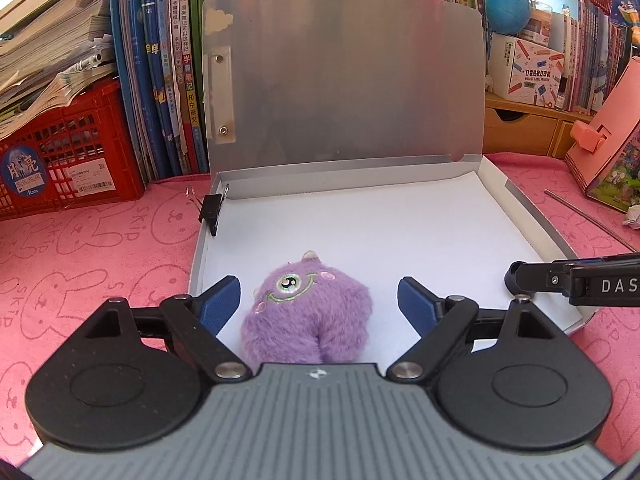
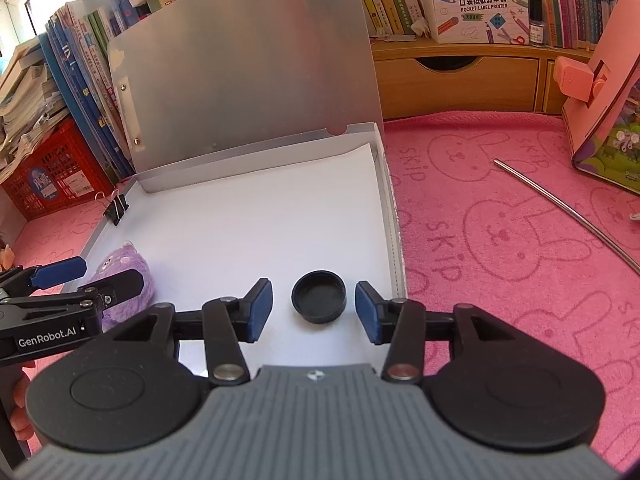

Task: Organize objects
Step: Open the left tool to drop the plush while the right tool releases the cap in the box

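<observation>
An open grey file box (image 1: 536, 216) with a white paper floor lies on the pink cloth, its lid standing up. A purple one-eyed plush toy (image 1: 308, 304) lies in its near left part, between the fingers of my open left gripper (image 1: 320, 300), untouched by the pads. The plush also shows in the right wrist view (image 2: 120, 272). A black round cap (image 2: 319, 297) lies in the box's near right part, between the fingers of my open right gripper (image 2: 314, 310), with gaps on both sides. A black binder clip (image 1: 211, 210) sits on the box's left wall.
Books line the back. A red crate (image 1: 68, 156) with stacked papers stands at the left. A wooden drawer unit (image 2: 456, 80) and a pink box (image 2: 600, 92) stand at the right. A metal rod (image 2: 568, 216) lies on the pink bunny cloth (image 2: 500, 240).
</observation>
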